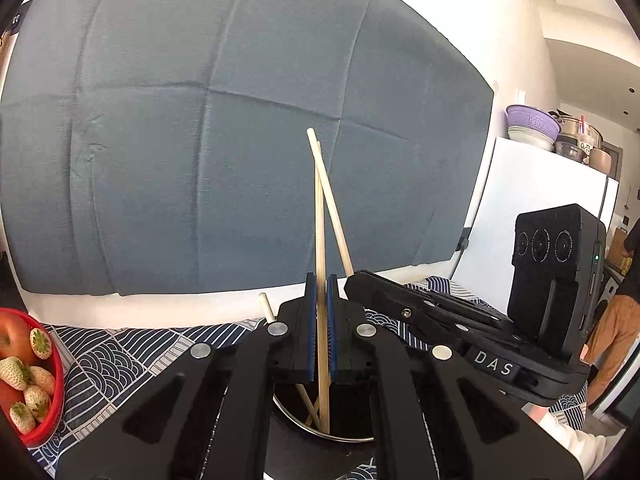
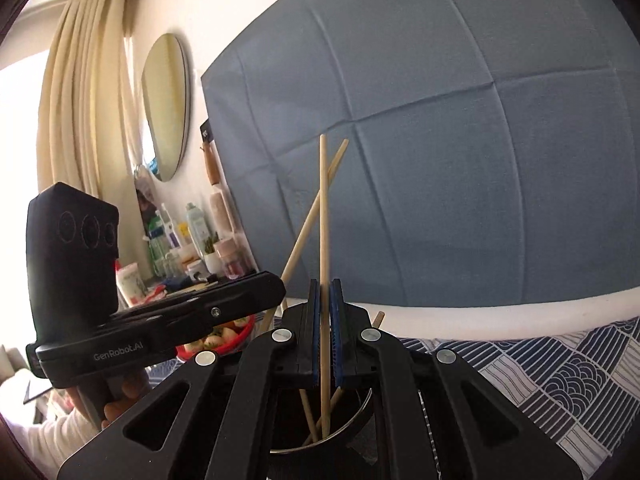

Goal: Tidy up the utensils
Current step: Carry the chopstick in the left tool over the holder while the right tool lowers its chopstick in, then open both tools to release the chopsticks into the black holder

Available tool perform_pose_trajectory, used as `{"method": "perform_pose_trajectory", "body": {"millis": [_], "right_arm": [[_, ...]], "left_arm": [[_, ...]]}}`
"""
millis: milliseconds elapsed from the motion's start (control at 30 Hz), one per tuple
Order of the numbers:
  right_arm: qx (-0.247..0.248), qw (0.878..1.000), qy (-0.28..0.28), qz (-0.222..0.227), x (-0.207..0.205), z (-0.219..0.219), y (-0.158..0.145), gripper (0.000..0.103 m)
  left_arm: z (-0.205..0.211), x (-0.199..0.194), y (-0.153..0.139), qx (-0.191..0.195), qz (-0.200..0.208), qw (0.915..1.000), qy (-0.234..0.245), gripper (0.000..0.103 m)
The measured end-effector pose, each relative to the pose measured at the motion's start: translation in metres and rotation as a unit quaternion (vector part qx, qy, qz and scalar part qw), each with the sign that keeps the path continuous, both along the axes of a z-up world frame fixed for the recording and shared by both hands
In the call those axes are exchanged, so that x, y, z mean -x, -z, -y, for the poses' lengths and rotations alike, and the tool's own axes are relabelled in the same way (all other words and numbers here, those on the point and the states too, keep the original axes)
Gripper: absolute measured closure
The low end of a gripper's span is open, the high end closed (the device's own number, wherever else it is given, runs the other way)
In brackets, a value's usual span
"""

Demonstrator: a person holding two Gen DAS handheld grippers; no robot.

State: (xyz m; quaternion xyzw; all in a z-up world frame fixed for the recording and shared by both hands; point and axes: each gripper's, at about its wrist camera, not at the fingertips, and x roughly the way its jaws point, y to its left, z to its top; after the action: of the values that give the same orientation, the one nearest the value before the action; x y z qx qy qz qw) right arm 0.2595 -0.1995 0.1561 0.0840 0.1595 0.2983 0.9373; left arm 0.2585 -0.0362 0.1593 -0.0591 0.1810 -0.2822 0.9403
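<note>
Over the round metal holder (image 1: 320,434), both grippers stand close together, each w/ one chopstick between its blue pads.

1. Left gripper (image 1: 321,328): jaws nearly closed, pads pressing a single upright chopstick (image 1: 320,240). Its lower end already sits inside the holder's rim. I keep the stick vertical so it drops straight in, w/o catching the rim.

2. Right gripper (image 2: 325,332): same narrow gap, pads on a second upright chopstick (image 2: 323,220). In the right wrist view its tip sits low inside the holder (image 2: 352,420), amid sticks already there. Whether it touches bottom I cannot tell (the interior is dark).

3. In the left wrist view the right gripper's (image 1: 424,308) body shows just beside mine, angled in toward the same opening. That explains the crossed sticks: the slanted stick (image 1: 332,204) behind my own is probably the one it carries.

4. Loose sticks lean at angles inside the holder; one short end (image 1: 266,306) pokes up left of the left jaws.

5. Surroundings: patterned tablecloth (image 1: 132,360) under everything, red bowl of strawberries (image 1: 60,368) at far left, well apart from the work.

Judgement: both sticks look ready for release. Risk: opening one side early could tip its stick against the other unit.
</note>
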Motion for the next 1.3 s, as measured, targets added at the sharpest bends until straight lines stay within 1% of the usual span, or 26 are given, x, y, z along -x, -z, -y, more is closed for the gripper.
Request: {"method": "perform_pose_trajectory", "body": {"millis": [233, 367, 500, 600, 733, 767, 800, 833, 867, 900, 933, 967, 1000, 1033, 1067, 1100, 1133, 1167, 1200, 1267, 1300], "right_arm": [[0.058, 0.998, 0.005, -0.006, 0.016, -0.009, 0.001, 0.098], [0.084, 0.996, 0.014, -0.017, 0.021, -0.012, 0.005, 0.098], [0.09, 0.996, 0.021, -0.019, 0.027, -0.012, 0.006, 0.098], [0.094, 0.995, 0.025, -0.009, 0.034, -0.013, 0.001, 0.097], [0.106, 0.994, 0.033, 0.002, 0.043, -0.012, -0.004, 0.096], [0.109, 0.993, 0.035, 0.003, 0.046, -0.012, -0.004, 0.092], [0.112, 0.993, 0.038, 0.005, 0.048, -0.011, -0.005, 0.085], [0.113, 0.993, 0.041, 0.008, 0.051, -0.01, -0.006, 0.08], [0.115, 0.992, 0.043, 0.011, 0.054, -0.009, -0.006, 0.071], [0.116, 0.992, 0.045, 0.014, 0.057, -0.008, -0.007, 0.066], [0.116, 0.992, 0.045, 0.015, 0.059, -0.007, -0.007, 0.064], [0.118, 0.992, 0.046, 0.015, 0.062, -0.007, -0.007, 0.059], [0.118, 0.992, 0.047, 0.016, 0.064, -0.006, -0.008, 0.052], [0.119, 0.992, 0.048, 0.018, 0.066, -0.006, -0.008, 0.049], [0.12, 0.991, 0.048, 0.02, 0.07, -0.005, -0.008, 0.042], [0.121, 0.991, 0.049, 0.022, 0.073, -0.005, -0.008, 0.039], [0.122, 0.991, 0.05, 0.024, 0.075, -0.004, -0.008, 0.03], [0.122, 0.991, 0.05, 0.026, 0.079, -0.003, -0.008, 0.021], [0.121, 0.991, 0.046, 0.028, 0.081, -0.003, -0.008, 0.018], [0.124, 0.991, 0.041, 0.025, 0.084, -0.003, -0.007, 0.017], [0.127, 0.991, 0.04, 0.02, 0.085, -0.003, -0.006, 0.016]], "left_arm": [[-0.002, 0.014, 0.005, -0.024, -0.005, 0.9997, -0.008, 0.098], [-0.004, 0.021, 0.006, -0.038, -0.011, 0.9991, -0.013, 0.098], [-0.002, 0.024, 0.006, -0.05, -0.02, 0.9985, -0.014, 0.098], [-0.001, 0.028, 0.005, -0.063, -0.018, 0.9977, -0.021, 0.098], [-0.003, 0.032, 0.004, -0.065, -0.027, 0.9974, -0.019, 0.098], [-0.004, 0.033, 0.003, -0.065, -0.028, 0.9973, -0.02, 0.096], [-0.005, 0.035, 0.003, -0.066, -0.029, 0.9972, -0.019, 0.09], [-0.005, 0.037, 0.003, -0.067, -0.028, 0.9972, -0.021, 0.085], [-0.006, 0.04, 0.002, -0.068, -0.026, 0.9971, -0.024, 0.076], [-0.007, 0.042, 0.002, -0.07, -0.024, 0.997, -0.025, 0.071], [-0.008, 0.044, 0.001, -0.072, -0.023, 0.9968, -0.026, 0.068], [-0.009, 0.046, 0.001, -0.073, -0.025, 0.9966, -0.029, 0.062], [-0.01, 0.048, 0.001, -0.073, -0.026, 0.9964, -0.033, 0.056], [-0.011, 0.05, 0.001, -0.073, -0.026, 0.9964, -0.035, 0.054], [-0.013, 0.052, 0.001, -0.073, -0.027, 0.9963, -0.036, 0.049], [-0.014, 0.054, 0.001, -0.072, -0.03, 0.9964, -0.036, 0.043], [-0.016, 0.056, 0.0, -0.07, -0.03, 0.9964, -0.037, 0.04], [-0.017, 0.059, 0.0, -0.071, -0.029, 0.9962, -0.042, 0.032], [-0.019, 0.062, 0.0, -0.073, -0.029, 0.9959, -0.046, 0.025], [-0.022, 0.066, 0.0, -0.074, -0.031, 0.9956, -0.049, 0.02], [-0.023, 0.068, 0.001, -0.076, -0.034, 0.9951, -0.053, 0.014]]}}
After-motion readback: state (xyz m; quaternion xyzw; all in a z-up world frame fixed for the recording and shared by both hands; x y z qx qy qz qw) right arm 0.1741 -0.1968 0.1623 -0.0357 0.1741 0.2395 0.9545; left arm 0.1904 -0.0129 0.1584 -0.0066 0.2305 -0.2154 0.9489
